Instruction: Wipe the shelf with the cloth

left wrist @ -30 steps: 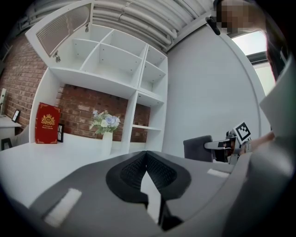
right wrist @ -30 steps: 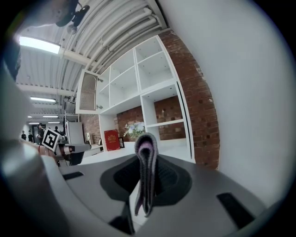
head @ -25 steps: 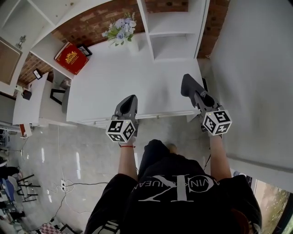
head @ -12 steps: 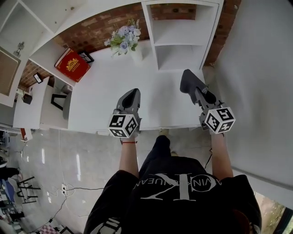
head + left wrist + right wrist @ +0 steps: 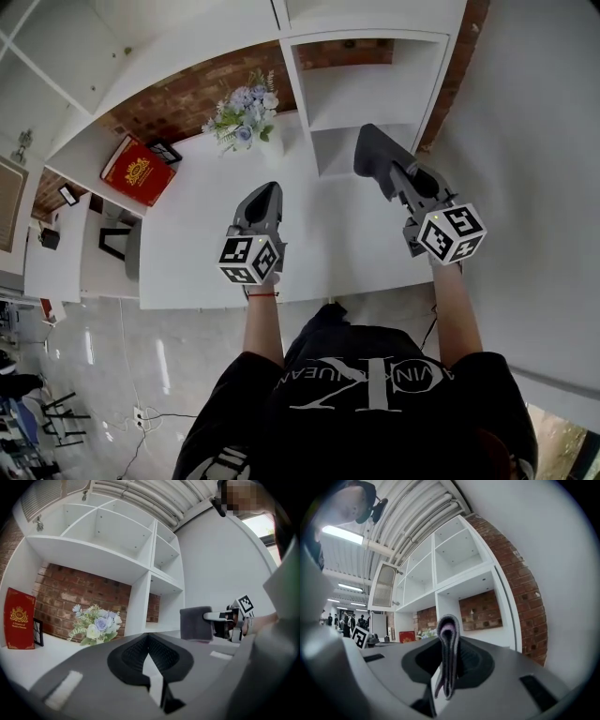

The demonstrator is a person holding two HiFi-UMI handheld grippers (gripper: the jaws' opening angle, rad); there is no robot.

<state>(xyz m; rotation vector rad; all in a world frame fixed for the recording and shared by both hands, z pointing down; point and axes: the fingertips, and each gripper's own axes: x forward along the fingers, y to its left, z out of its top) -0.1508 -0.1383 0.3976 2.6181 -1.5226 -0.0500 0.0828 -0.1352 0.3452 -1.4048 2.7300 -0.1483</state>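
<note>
Your right gripper (image 5: 392,180) is clenched on the folded grey cloth (image 5: 372,156), held before the white shelf (image 5: 361,98) at upper centre and seemingly not touching it. I judge the wiping is not yet begun. Your left gripper (image 5: 266,197) is closed and empty.

Light: bright and even; ceiling tube (image 5: 343,535) overhead, daylight from window (image 5: 263,524).
Glare: white bench (image 5: 197,244) nearly washed out; shadows faint.
Distortion: fisheye bending, black corners in both gripper views.
Focus: cloth (image 5: 448,660) close to the lens is soft.
</note>
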